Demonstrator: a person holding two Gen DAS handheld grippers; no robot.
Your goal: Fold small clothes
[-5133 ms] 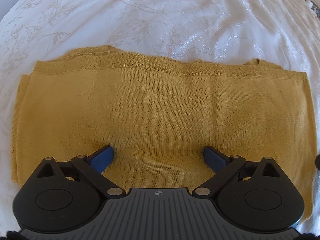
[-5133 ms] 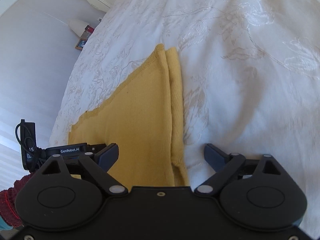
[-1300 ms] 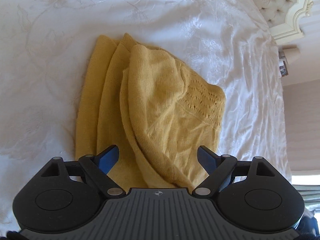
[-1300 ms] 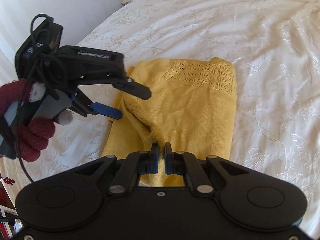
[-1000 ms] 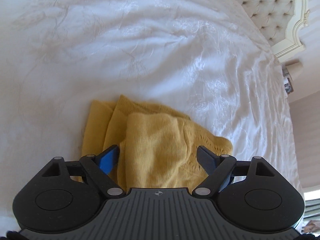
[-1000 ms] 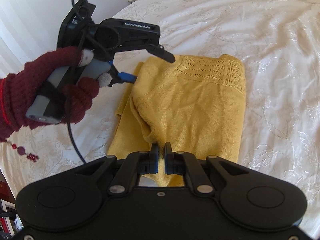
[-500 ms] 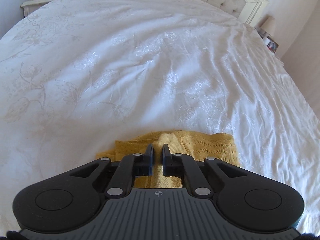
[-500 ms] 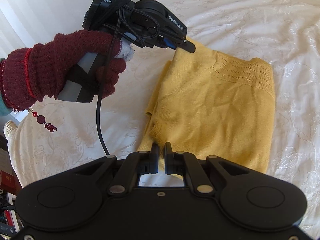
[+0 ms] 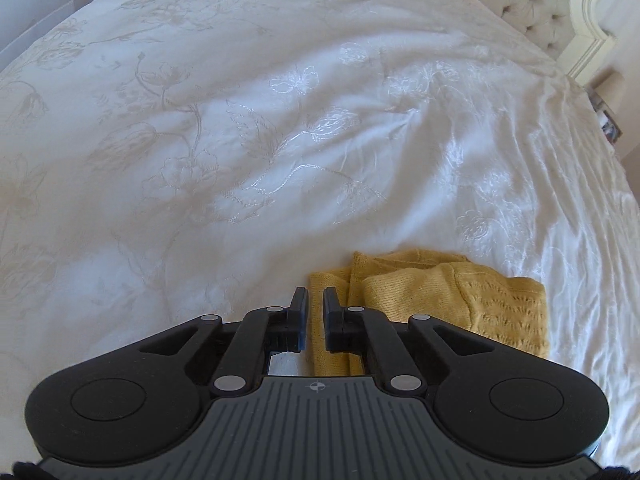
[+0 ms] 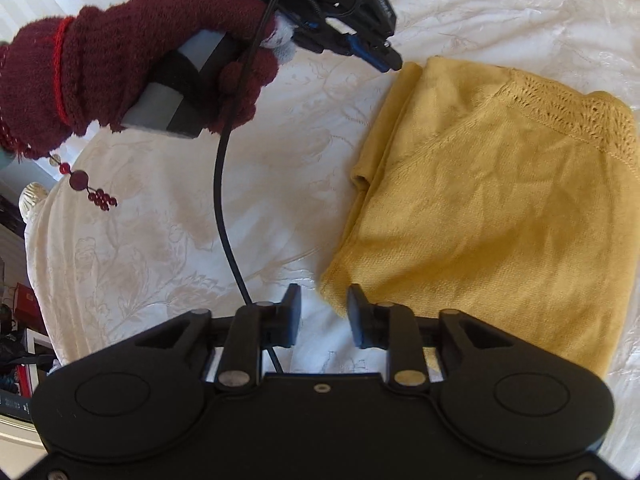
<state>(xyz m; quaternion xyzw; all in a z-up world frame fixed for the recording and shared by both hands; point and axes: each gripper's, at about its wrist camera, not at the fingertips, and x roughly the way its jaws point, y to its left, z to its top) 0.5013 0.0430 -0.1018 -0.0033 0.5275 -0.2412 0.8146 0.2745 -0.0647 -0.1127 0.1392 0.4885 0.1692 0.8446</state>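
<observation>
Yellow knit garment [image 10: 492,208] lies folded into a compact rectangle on the white embroidered bed [image 9: 248,128], so folding looks nearly finished. Left gripper [image 9: 314,312] hovers at its far corner, fingers almost together, holding nothing. Right gripper [image 10: 324,312] sits at the near corner, fingers partly apart and empty.

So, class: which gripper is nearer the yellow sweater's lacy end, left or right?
Left. The left gripper sits at the corner of the yellow sweater beside its lacy end; the right gripper is at the opposite plain corner.
</observation>
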